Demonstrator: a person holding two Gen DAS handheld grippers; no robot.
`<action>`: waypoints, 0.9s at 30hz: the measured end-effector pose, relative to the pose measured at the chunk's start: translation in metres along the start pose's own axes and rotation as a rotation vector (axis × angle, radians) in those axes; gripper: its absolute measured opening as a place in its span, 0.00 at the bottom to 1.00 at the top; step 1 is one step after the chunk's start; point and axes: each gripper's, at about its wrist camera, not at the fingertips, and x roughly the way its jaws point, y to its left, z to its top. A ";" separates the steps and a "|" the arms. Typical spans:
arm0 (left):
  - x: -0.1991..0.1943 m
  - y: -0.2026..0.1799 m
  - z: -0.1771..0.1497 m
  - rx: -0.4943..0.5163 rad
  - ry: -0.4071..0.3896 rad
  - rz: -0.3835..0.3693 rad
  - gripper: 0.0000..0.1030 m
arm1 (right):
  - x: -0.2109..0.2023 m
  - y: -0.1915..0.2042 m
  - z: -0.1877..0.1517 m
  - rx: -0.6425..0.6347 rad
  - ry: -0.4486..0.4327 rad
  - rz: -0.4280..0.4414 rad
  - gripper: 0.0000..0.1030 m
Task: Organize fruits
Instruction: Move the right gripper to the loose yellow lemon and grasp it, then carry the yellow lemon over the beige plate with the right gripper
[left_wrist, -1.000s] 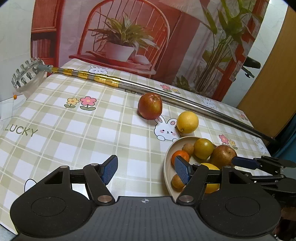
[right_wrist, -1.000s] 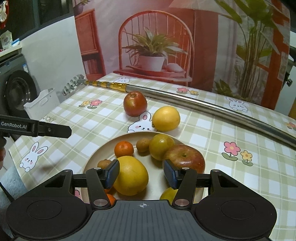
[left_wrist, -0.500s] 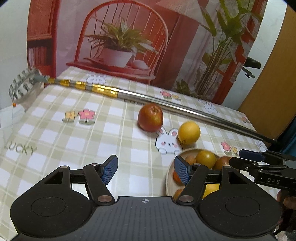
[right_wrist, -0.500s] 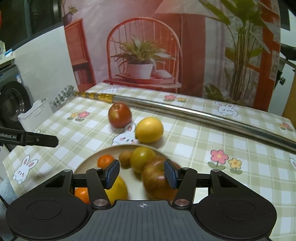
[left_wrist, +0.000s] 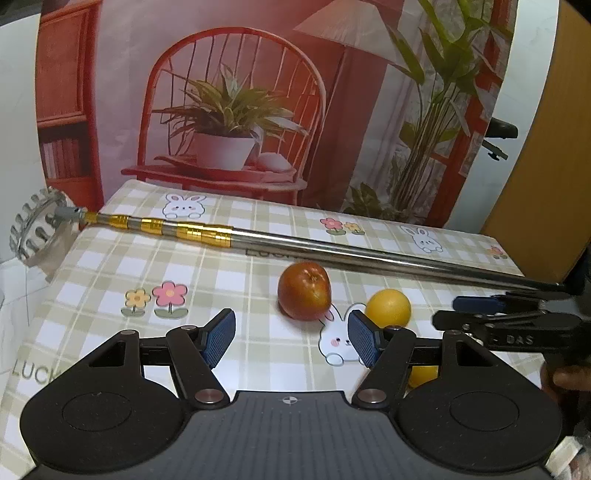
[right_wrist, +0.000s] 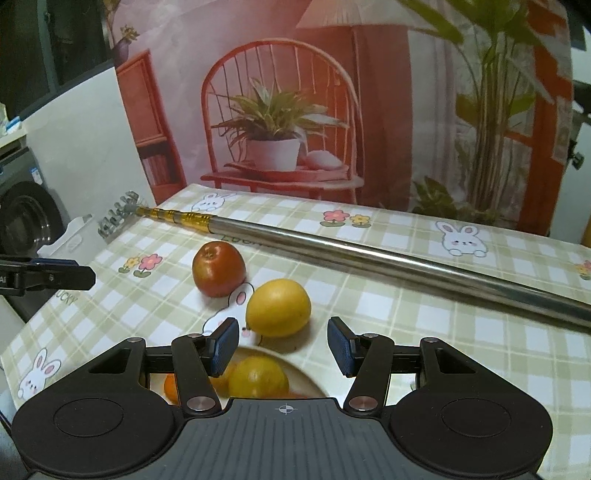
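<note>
Both tools stand with jaws apart and empty, right tool (right_wrist: 282, 345) above the plate (right_wrist: 306, 380) rim, left tool (left_wrist: 291, 341) beside it. The lemon (right_wrist: 277, 307) lies just past the plate, the apple (right_wrist: 218, 268) beyond it, probably next to be collected. Earlier both tools hovered nearer, over the plate.

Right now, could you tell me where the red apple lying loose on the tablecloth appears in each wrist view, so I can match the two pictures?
Left wrist view: the red apple sits just right of centre, left of the yellow lemon.
Right wrist view: the red apple sits left of centre, up and left of the yellow lemon.
Shared landmark: the long metal pole lying across the tablecloth behind both fruits.
</note>
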 end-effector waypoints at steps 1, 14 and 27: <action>0.002 0.001 0.001 0.004 -0.002 -0.001 0.68 | 0.006 -0.001 0.003 0.003 0.008 0.006 0.49; 0.023 0.008 -0.004 -0.021 0.028 -0.037 0.68 | 0.080 -0.011 0.029 0.105 0.148 0.032 0.50; 0.030 0.011 -0.008 -0.029 0.045 -0.036 0.68 | 0.110 -0.028 0.029 0.322 0.256 0.086 0.54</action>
